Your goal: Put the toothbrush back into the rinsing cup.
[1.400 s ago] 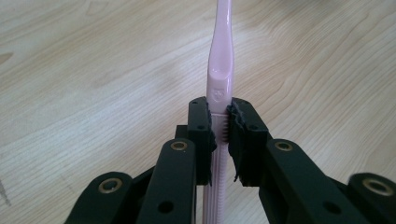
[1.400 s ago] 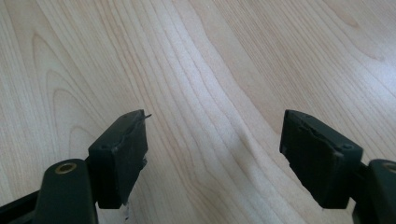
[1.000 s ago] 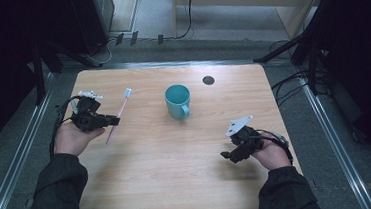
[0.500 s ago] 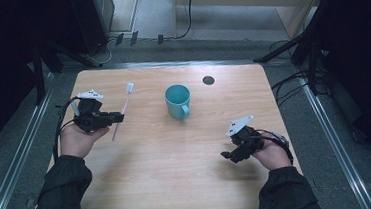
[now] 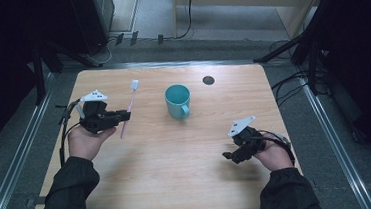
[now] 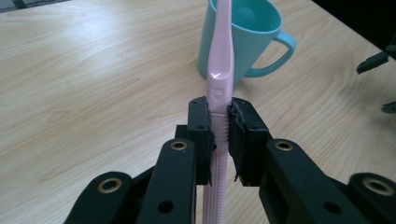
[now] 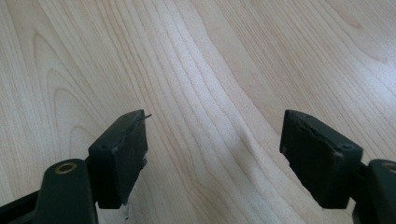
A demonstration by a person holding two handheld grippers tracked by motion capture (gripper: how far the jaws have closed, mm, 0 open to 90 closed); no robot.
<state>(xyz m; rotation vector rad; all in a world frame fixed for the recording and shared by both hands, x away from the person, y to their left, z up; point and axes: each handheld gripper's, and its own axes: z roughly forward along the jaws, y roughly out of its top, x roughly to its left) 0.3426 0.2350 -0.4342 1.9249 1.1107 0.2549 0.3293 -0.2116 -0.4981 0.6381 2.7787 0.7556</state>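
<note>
A pink toothbrush (image 5: 129,104) with a white head is held off the table at the left, its handle clamped between the pads of my left gripper (image 5: 124,115). In the left gripper view the toothbrush (image 6: 219,70) rises straight up from that gripper (image 6: 220,128), in front of the teal mug (image 6: 247,35). The teal mug (image 5: 178,100) stands upright in the middle of the wooden table (image 5: 178,170), handle towards the front right. My right gripper (image 5: 231,157) rests low at the right. Its jaws stand wide apart over bare wood, with nothing in my right gripper (image 7: 212,154).
A small dark round hole (image 5: 208,80) sits in the tabletop behind and right of the mug. Metal rails (image 5: 22,157) run along both sides of the table. Cables (image 5: 282,84) lie on the floor at the far right corner.
My left gripper has carried the toothbrush a little to the right, towards the mug, and slightly up. The right gripper and the mug have stayed put.
</note>
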